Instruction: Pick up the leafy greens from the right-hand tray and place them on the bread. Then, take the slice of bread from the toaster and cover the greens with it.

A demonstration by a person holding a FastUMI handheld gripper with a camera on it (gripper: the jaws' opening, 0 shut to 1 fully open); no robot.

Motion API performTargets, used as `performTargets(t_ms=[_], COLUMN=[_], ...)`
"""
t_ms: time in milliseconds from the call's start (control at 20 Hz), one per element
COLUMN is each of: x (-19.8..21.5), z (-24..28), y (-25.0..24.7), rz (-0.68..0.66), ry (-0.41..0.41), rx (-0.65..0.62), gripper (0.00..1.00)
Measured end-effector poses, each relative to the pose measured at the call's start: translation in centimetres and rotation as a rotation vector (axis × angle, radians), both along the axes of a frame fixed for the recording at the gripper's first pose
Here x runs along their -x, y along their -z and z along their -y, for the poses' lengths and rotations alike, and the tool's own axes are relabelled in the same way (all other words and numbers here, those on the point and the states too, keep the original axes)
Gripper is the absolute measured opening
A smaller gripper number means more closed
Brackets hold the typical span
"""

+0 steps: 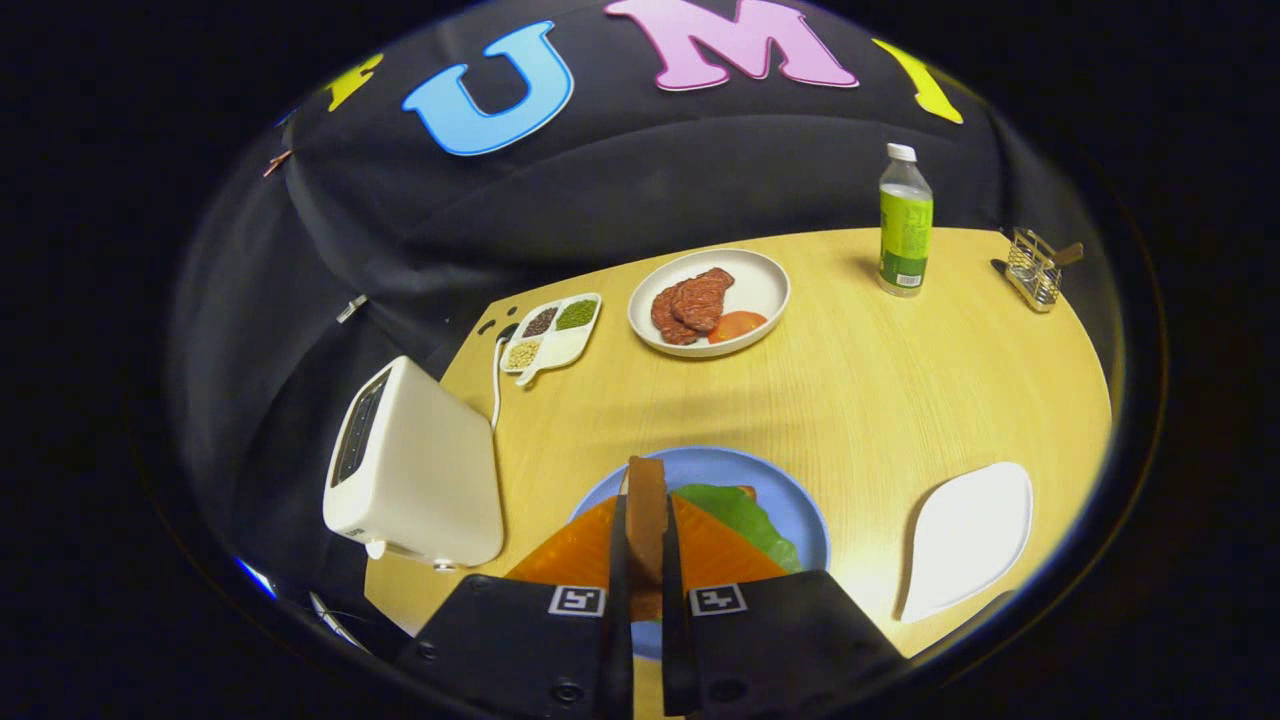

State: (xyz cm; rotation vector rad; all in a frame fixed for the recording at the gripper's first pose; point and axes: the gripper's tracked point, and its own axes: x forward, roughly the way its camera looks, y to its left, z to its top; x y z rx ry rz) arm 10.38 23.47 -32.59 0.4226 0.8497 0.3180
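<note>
Gripper [645, 540] fingers were clamped on a bread slice [646, 515], held upright on edge between them, above the blue plate [805, 520]. Leafy greens [745, 515] lay on that plate just beyond the fingers. Toaster [415, 470] stood left of the plate; empty white tray [968, 535] to the right.
</note>
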Motion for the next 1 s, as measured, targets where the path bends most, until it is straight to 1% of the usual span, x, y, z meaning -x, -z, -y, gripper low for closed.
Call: performTargets(t_ms=[250,550,600,650,700,750,800,900,950,1000], x=[-0.2,-0.4,-0.5,-0.7,-0.7,-0.5,-0.5,-0.2,-0.3,-0.1], z=[2.2,2.5,2.5,2.6,2.8,2.9,3.2,3.1,3.2,3.2], y=[3.1,5.6,6.0,6.5,6.8,7.1,7.6,7.5,7.5,7.2], rz=[-0.044,-0.088,-0.097,-0.105,-0.113,-0.119,-0.125,-0.118,-0.107,-0.102], ry=[-0.006,-0.044,-0.046,-0.046,-0.049,-0.044,-0.047,-0.072,-0.077,-0.083], rx=[0.029,0.015,0.012,0.017,0.018,0.029,0.050,0.055,0.069,0.070], gripper=[0.16,0.17,0.22,0.22,0.33,0.37,0.46,0.58,0.58,0.61])
